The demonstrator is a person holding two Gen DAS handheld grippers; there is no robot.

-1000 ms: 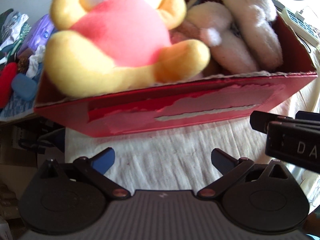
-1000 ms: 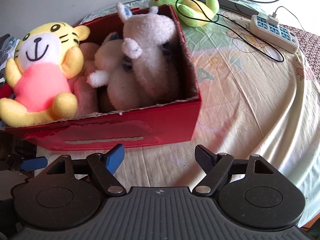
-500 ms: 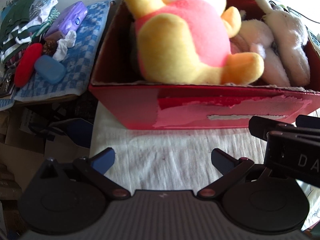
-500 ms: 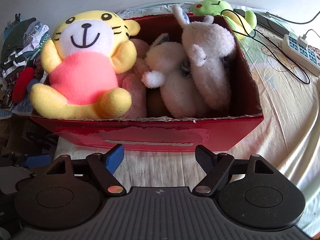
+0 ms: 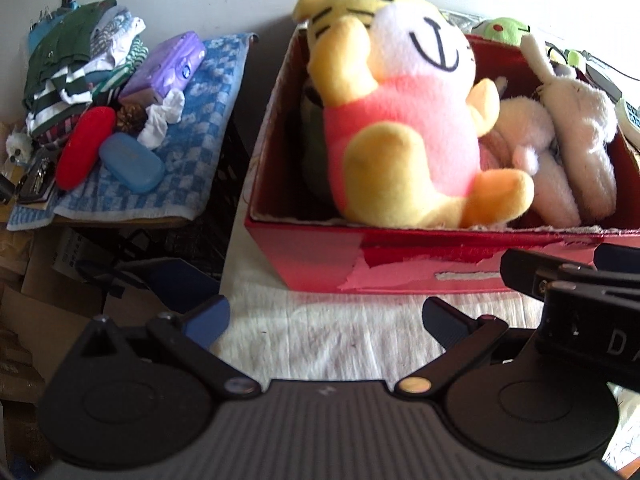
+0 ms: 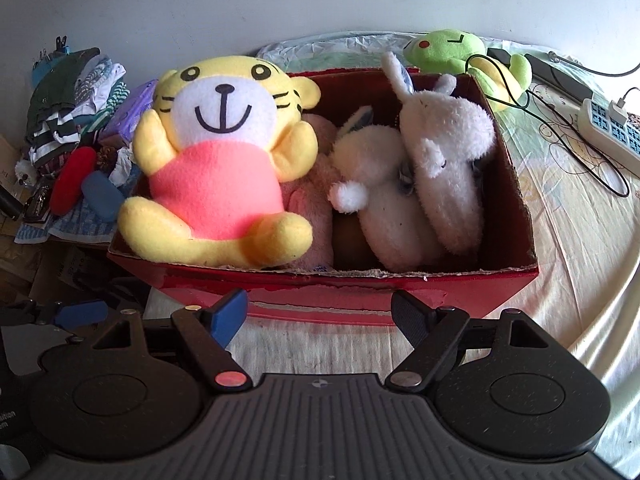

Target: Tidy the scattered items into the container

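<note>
A red cardboard box stands on the cloth-covered table. Inside sit a yellow tiger plush in a pink shirt, two white rabbit plushes and a pink plush beneath them. A green frog plush lies on the table behind the box. My left gripper hangs open in front of the box's near left corner, holding nothing. Open and empty too, my right gripper faces the middle of the near wall.
Left of the table, a blue checked towel carries a red case, a blue case, a purple box and folded clothes. A power strip and black cables lie at the back right.
Both grippers have drawn back and risen from the box, so more of its inside shows. The left view has swung left, bringing the towel and its items into view.
</note>
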